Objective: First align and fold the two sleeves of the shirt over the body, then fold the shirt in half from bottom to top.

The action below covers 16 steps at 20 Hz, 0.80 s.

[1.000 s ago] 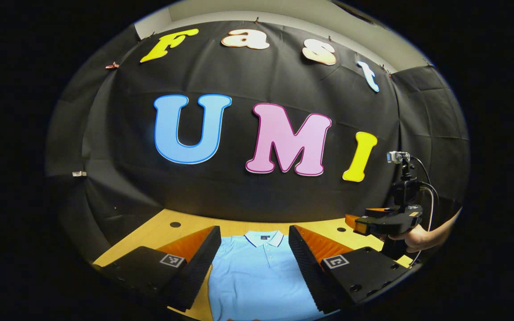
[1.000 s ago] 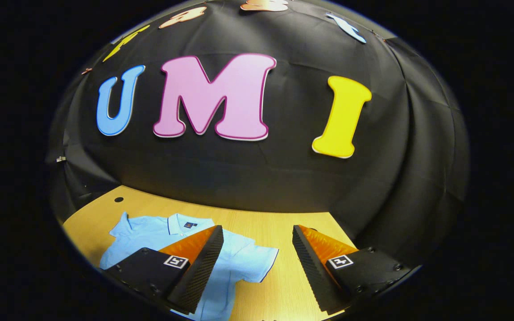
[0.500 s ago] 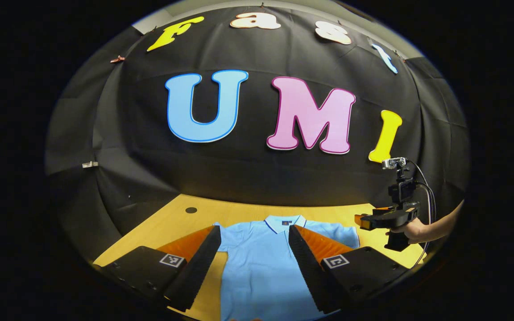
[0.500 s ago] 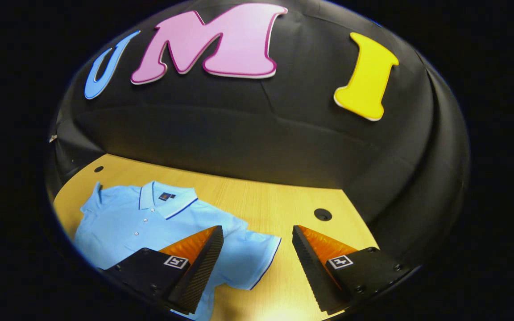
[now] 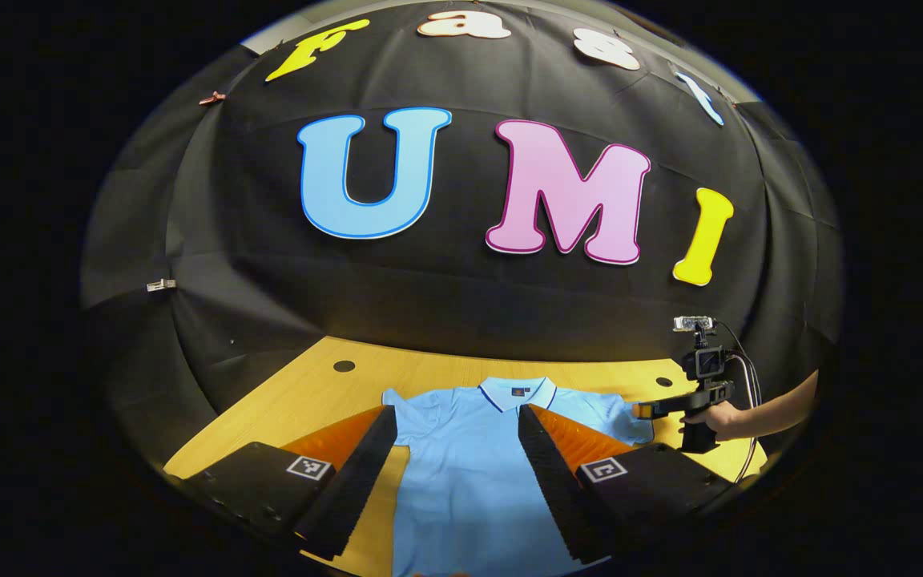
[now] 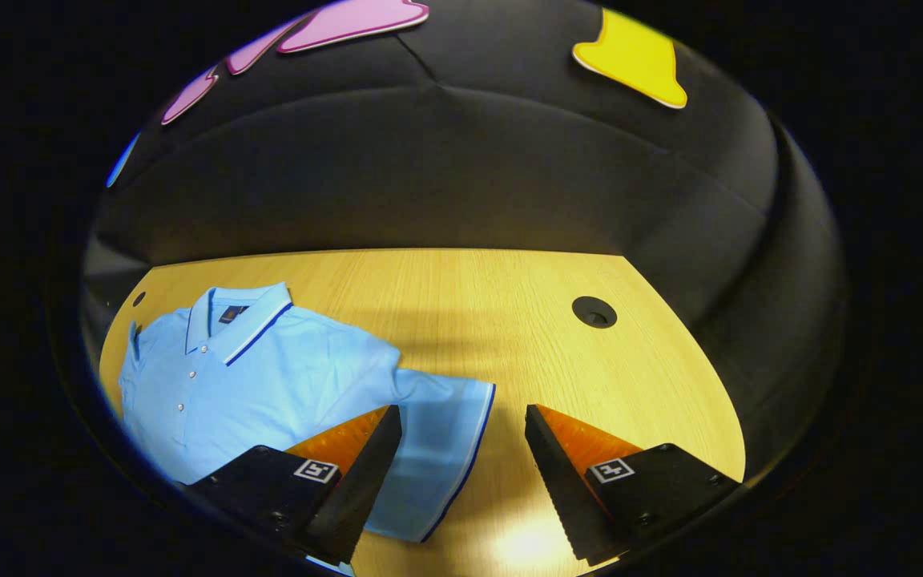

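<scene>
A light blue polo shirt (image 5: pixel 461 465) (image 6: pixel 269 385) lies flat and face up on the wooden table (image 5: pixel 301 393), collar toward the booth wall. My left gripper (image 5: pixel 453 473) hangs open above the shirt's body, with nothing between its fingers. My right gripper (image 6: pixel 461 473) is open over the shirt's right sleeve (image 6: pixel 441 445), whose dark-trimmed cuff lies between its fingers. In the left gripper view that right gripper (image 5: pixel 654 410) shows at the sleeve's edge, held by a hand (image 5: pixel 710 418).
The wooden table (image 6: pixel 509 320) has round holes (image 6: pixel 594 311) (image 5: pixel 344 366) near its far corners. Black cloth closes the booth behind and at the sides. Bare table lies right of the sleeve.
Both grippers have tilted down toward the table. The right gripper has dropped and come in over the right sleeve. More of the shirt shows under the left gripper.
</scene>
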### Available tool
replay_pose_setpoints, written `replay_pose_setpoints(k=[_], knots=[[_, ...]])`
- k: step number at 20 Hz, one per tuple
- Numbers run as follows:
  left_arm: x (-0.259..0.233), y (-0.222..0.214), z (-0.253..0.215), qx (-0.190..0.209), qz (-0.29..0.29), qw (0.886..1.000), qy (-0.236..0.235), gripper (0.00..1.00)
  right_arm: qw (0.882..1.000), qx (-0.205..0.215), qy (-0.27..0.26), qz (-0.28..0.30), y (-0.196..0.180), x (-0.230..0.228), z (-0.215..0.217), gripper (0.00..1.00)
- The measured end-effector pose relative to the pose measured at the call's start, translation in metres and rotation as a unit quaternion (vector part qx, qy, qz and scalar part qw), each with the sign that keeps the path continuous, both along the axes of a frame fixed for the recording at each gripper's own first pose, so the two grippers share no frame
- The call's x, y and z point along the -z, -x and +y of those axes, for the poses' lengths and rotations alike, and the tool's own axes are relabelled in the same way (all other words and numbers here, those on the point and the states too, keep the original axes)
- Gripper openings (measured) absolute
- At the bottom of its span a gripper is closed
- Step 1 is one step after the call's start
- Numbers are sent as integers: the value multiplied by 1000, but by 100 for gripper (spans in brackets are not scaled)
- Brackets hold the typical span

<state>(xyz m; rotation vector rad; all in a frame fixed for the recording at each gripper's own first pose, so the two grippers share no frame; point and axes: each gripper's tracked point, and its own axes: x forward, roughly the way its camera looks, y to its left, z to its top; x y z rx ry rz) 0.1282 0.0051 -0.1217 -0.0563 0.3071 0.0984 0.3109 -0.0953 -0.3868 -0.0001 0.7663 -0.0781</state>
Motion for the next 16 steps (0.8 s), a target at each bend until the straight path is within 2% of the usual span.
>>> replay_pose_setpoints(k=[2,8,11,14,15,16], knots=[[4,-1,-5,5,5,1000,-6,97,1000,4,2,3,-9,4,-6,97],[6,-3,-22,19,7,1000,-15,97,999,19,-39,25,-18,18,-8,97],[6,-2,-27,23,7,1000,-17,97,998,23,-44,27,-17,18,-6,89],[8,1,-31,27,9,999,-23,97,998,10,-47,34,-20,21,-1,74],[8,2,-32,27,9,999,-23,97,998,13,-48,33,-21,22,-5,64],[7,3,-31,26,9,999,-24,97,998,16,-52,34,-21,21,-4,33]])
